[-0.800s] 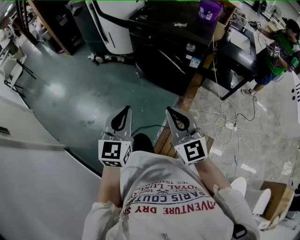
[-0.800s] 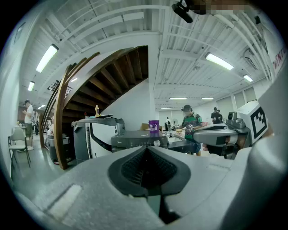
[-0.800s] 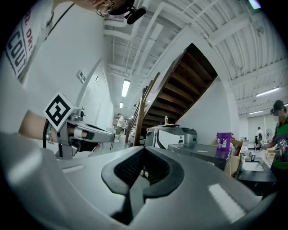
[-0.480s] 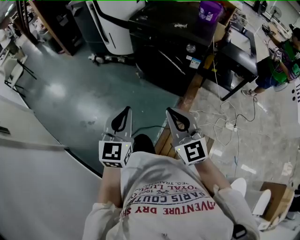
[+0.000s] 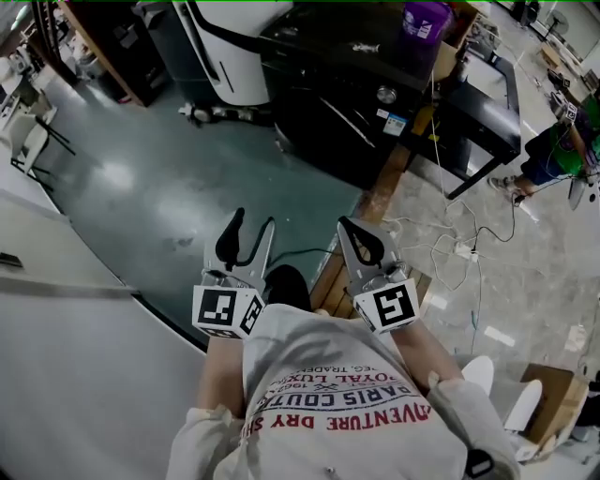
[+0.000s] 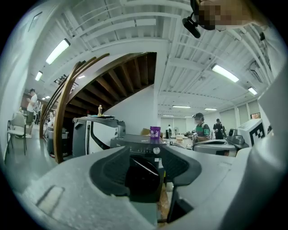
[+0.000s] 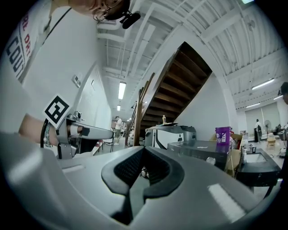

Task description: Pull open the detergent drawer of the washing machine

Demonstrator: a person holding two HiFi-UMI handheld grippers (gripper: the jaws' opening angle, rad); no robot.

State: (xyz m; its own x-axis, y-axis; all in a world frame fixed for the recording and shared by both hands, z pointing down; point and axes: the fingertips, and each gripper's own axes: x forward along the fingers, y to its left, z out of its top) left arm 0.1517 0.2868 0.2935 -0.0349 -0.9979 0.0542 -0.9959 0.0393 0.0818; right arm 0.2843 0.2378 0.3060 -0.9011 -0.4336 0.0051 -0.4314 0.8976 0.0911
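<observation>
The black washing machine (image 5: 328, 112) stands across the green floor, well ahead of both grippers, with a round knob (image 5: 386, 94) on its front panel. I cannot make out its detergent drawer from this distance. My left gripper (image 5: 253, 218) is held level at waist height, open, with nothing between its fingers. In the left gripper view the washing machine (image 6: 135, 143) shows through the gap of the left gripper (image 6: 144, 150). My right gripper (image 5: 342, 220) is beside it, shut and empty. In the right gripper view the right gripper (image 7: 144, 150) has its pads together and the washing machine (image 7: 198, 150) stands to the right.
A purple container (image 5: 419, 21) sits on the machine. A white appliance (image 5: 230, 47) stands to its left, a black table (image 5: 478, 103) to its right. Cables (image 5: 450, 248) lie on the pale floor. A person in green (image 5: 562, 141) works at far right. A white surface (image 5: 56, 309) borders my left.
The left gripper's jaws have opened from closed tips to a clear gap. The right gripper is unchanged. The person at far right has moved toward the frame edge.
</observation>
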